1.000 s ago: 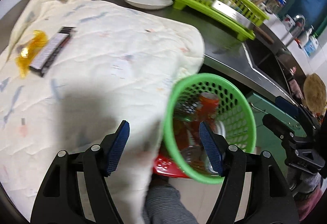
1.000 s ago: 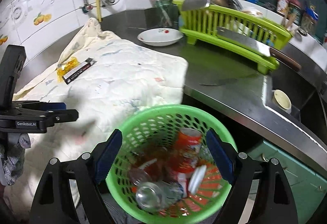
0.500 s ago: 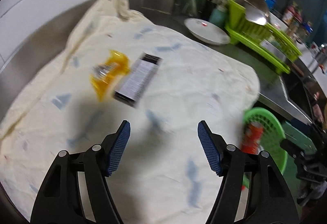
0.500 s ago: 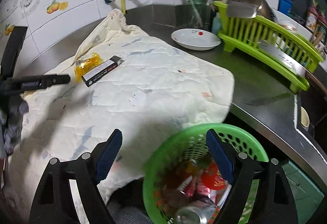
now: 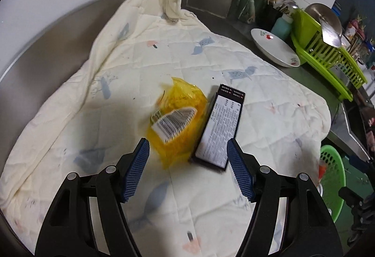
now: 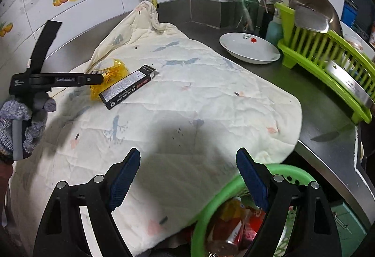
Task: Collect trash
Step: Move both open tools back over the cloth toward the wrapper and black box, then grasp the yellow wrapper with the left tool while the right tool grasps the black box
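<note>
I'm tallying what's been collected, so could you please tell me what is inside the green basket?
The green basket holds red and orange wrappers; a clear bottle seems to lie at the bottom. The right tongs cover the rest.

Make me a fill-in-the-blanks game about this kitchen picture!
1. The crinkly wrapper beside the box is ____.
2. Trash goes into the ____ basket.
3. The left gripper is ____, holding nothing.
4. The plate beside the dish rack is ____.

Missing words: yellow; green; open; white
</note>
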`<state>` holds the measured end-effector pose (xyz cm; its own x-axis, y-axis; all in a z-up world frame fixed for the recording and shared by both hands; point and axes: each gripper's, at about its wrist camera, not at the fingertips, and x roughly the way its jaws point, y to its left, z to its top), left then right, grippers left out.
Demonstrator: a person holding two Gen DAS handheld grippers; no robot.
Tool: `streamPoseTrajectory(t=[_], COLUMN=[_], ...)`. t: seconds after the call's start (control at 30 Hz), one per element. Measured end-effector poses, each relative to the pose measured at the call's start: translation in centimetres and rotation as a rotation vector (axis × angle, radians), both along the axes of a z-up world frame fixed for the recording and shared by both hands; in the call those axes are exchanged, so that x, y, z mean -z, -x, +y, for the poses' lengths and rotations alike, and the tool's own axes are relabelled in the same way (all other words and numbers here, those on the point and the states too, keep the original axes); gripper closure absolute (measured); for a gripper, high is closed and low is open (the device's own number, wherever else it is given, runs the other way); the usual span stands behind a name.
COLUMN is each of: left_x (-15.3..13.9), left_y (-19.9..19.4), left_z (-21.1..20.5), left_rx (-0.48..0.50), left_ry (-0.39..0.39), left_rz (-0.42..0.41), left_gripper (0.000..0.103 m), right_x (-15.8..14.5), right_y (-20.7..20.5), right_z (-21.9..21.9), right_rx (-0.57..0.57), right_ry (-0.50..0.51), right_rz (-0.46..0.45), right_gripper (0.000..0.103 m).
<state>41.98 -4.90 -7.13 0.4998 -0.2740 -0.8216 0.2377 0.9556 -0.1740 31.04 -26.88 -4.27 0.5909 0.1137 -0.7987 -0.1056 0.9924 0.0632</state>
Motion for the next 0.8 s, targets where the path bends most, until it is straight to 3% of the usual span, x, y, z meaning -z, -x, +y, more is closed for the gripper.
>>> streamPoseTrajectory(t=[0.27, 0.37, 0.43, 0.5, 0.6, 0.8], left_x=[2.1, 2.9, 3.2, 3.3, 3.2, 2.4], left_y=[-2.9, -3.6, -3.7, -3.7, -3.6, -2.5], left_z=[0.6, 0.8, 0.9, 1.0, 1.1, 1.9], left_rx=[-0.001, 0.018, 0.016, 0.019, 0.024, 0.015], left_ry=[-0.009, 0.018, 0.016, 0.026, 0.032, 0.051], left_rz=[0.023, 0.051, 0.05, 0.036, 0.018, -0.02], left_gripper=[0.037, 0.058, 0.061, 0.073, 0.081, 0.086], right_x=[0.4, 0.5, 0.5, 0.5, 0.6, 0.5], right_y=[-3.1, -4.0, -4.4, -4.6, -4.8, -5.6], right_z=[1.8, 2.3, 2.6, 2.9, 2.9, 3.7], right_rx=[-0.012, -0.014, -0.016, -0.018, -0.022, -0.032], right_ry=[-0.027, -0.043, -0.045, -0.045, -0.051, -0.078], right_rz=[0.02, 0.026, 0.026, 0.028, 0.029, 0.034], right_gripper=[0.022, 0.022, 0.022, 0.022, 0.022, 0.022])
